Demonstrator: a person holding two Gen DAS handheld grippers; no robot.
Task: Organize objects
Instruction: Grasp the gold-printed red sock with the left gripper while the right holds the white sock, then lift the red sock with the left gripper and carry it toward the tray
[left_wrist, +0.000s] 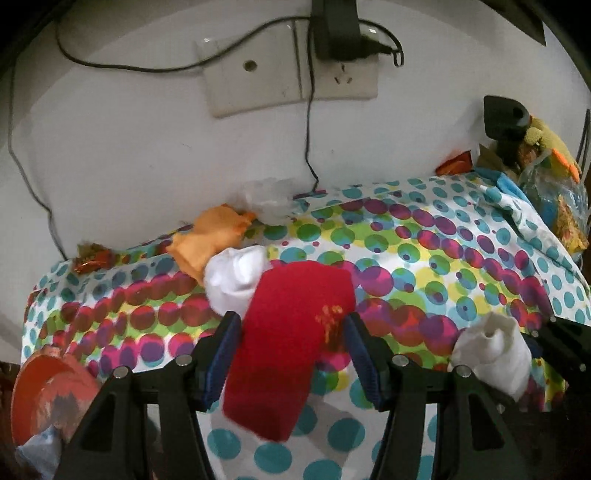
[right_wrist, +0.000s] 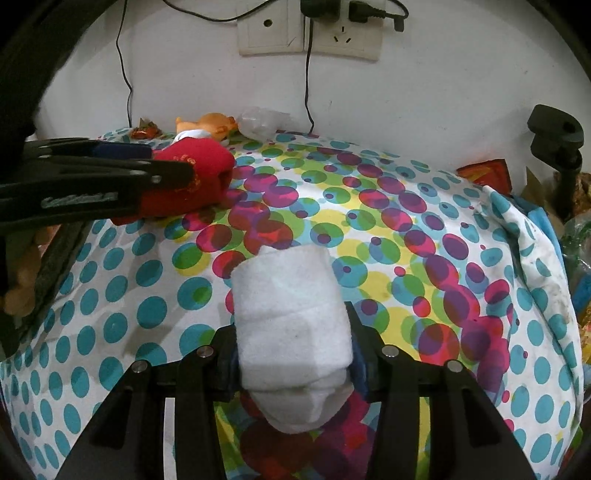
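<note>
Red fabric dominates the left wrist view: a rolled red sock (left_wrist: 291, 343) sits clamped between the blue-padded fingers of the left gripper (left_wrist: 291, 350), its lower end hanging past the fingers toward the camera. Yellow-orange stitching marks the sock, but the characters are too blurred to read in either view. From the right wrist view the same sock (right_wrist: 192, 181) shows at the left edge, partly covered by the left gripper's black fingers; pale embossed lettering on one finger (right_wrist: 77, 201) is too smeared to make out.

Right gripper (right_wrist: 295, 354) is closed on a rolled white sock (right_wrist: 291, 325); the roll hides the blue pads almost entirely, and its near end bulges below the jaws. In the left wrist view this white sock (left_wrist: 491, 354) appears at the right, the right gripper's fingers mostly cut off by the frame edge.

Both socks hang over a polka-dot cloth (right_wrist: 388, 229) in teal, magenta, green and yellow. A second white bundle (left_wrist: 236, 277) lies just behind the red sock, touching an orange plush toy (left_wrist: 207, 240). Crumpled clear plastic (left_wrist: 269, 199) sits by the wall. Wall sockets (right_wrist: 310, 33) carry black plugs and cables. Clutter at the right edge, including a black clamp (right_wrist: 557, 136), is too dark and cramped to identify further.
</note>
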